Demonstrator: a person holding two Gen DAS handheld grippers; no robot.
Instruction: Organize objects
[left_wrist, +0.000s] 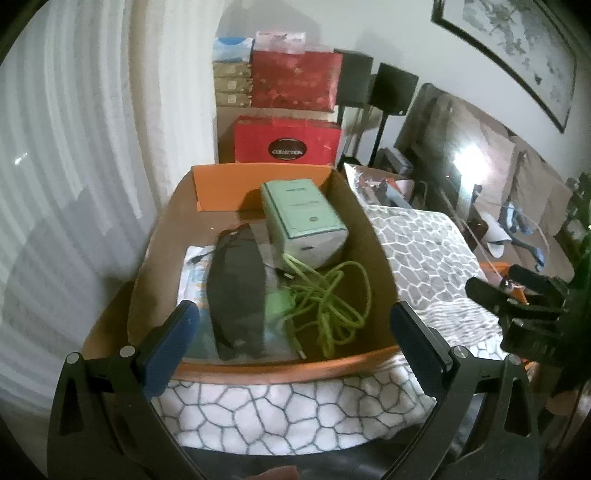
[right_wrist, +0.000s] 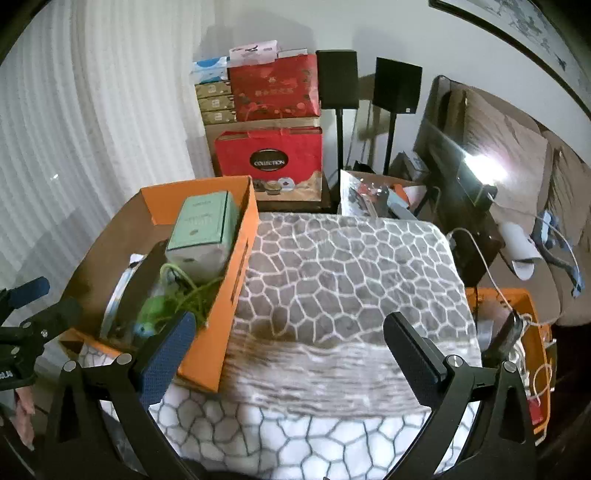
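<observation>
Left wrist view: a blanket (left_wrist: 417, 251) with a grey-and-white cell pattern covers the surface. An orange box (left_wrist: 258, 365) sits on it near a white curtain (left_wrist: 74, 147). Inside lie a mint carton (left_wrist: 303, 218), a dark pouch (left_wrist: 236, 291) and a green cable (left_wrist: 332, 295), the cable just beside the carton. The left claw (left_wrist: 291, 347) is spread and empty, at the box's near wall. Red gift boxes (left_wrist: 288, 142) are stacked behind; a framed picture (left_wrist: 517, 48) hangs on the wall.

Right wrist view: the right claw (right_wrist: 290, 354) is spread, empty, over bare blanket (right_wrist: 351, 266). The box (right_wrist: 236, 258) stands to its left. Two black speakers (right_wrist: 397, 88) on stands and a dark screen (right_wrist: 472, 155) are behind. A second orange bin (right_wrist: 539, 314) with cords sits at right.
</observation>
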